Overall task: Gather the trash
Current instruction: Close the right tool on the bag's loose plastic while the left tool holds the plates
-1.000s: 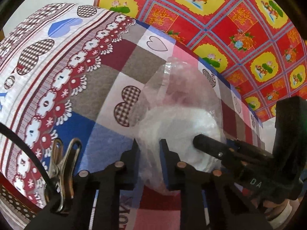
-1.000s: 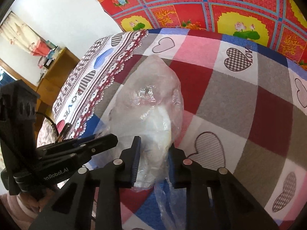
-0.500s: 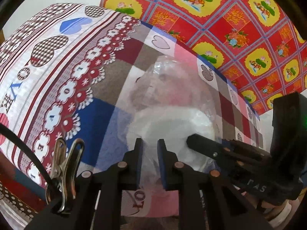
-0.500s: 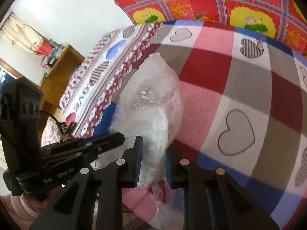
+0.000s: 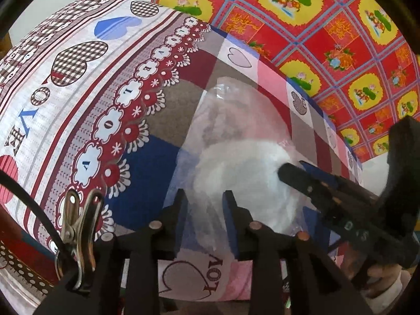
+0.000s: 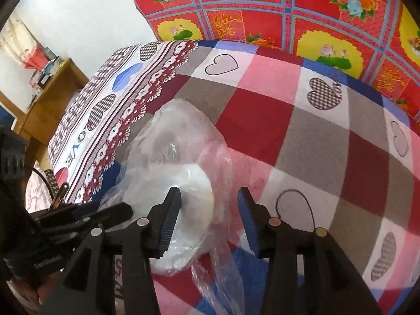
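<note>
Plastic bag (image 6: 181, 183) with white wad lies on checkered cloth (image 6: 302, 136), not collected. Left gripper (image 5: 204, 204) and right gripper (image 6: 208, 204) just opened, fingers spread astride it, not pinching.

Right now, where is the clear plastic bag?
The clear plastic bag lies on the checked bedsheet near its patterned border, in front of both cameras. Its near end sits between the right tongs, whose jaws have just been opening.
</note>
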A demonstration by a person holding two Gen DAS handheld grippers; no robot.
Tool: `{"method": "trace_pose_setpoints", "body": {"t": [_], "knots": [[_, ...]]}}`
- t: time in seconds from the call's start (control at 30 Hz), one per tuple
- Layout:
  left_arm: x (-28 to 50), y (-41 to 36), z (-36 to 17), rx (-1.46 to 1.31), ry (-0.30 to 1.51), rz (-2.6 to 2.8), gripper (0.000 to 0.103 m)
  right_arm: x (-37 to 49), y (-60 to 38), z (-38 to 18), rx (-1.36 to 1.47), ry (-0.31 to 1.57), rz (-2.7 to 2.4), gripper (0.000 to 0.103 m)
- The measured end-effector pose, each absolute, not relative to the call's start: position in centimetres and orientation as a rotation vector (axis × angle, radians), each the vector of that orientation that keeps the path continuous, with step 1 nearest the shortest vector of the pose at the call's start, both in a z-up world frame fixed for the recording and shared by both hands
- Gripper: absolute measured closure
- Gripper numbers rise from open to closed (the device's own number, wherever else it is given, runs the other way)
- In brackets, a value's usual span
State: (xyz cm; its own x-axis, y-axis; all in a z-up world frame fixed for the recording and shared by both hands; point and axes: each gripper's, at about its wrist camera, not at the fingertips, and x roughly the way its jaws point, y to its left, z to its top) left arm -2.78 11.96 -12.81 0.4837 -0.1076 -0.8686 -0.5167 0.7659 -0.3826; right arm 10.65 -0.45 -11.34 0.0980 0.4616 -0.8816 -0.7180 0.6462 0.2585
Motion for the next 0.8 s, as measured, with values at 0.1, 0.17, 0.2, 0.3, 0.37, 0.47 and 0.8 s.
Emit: {"method": "trace_pose_setpoints", "body": {"t": [0.1,0.17,0.2,0.3,0.37,0.47,0.8], "knots": [[-2.4,12.2,-12.8,-0.718,1.039,0.265,0.067,11.0,0.0,-12.2,-0.206,1.234,0.934,0.056],[-2.0,12.4,-12.8,-0.742,1.025,0.271,0.067,10.7,-0.1,-12.5,-0.157,1.251,0.95,0.054],[-1.8,12.4,-12.7,-0.739,1.017,0.275,0.067,10.5,-0.1,-12.5,-0.154,1.25,0.948,0.055],[-0.9,12.0,-12.4,-0.677,1.022,0.285,0.07,10.4,-0.3,-12.6,-0.13,1.278,0.943,0.056],[-0.9,11.8,-12.4,-0.674,1.02,0.293,0.07,9.9,-0.5,-12.6,-0.125,1.297,0.961,0.065],[-1.2,11.4,-12.4,-0.652,1.025,0.294,0.076,8.6,-1.2,-12.2,-0.141,1.243,0.933,0.069],[-3.0,10.2,-11.6,-0.668,1.036,0.211,0.097,6.1,-4.5,-9.8,-0.023,1.175,0.914,0.088]]}}
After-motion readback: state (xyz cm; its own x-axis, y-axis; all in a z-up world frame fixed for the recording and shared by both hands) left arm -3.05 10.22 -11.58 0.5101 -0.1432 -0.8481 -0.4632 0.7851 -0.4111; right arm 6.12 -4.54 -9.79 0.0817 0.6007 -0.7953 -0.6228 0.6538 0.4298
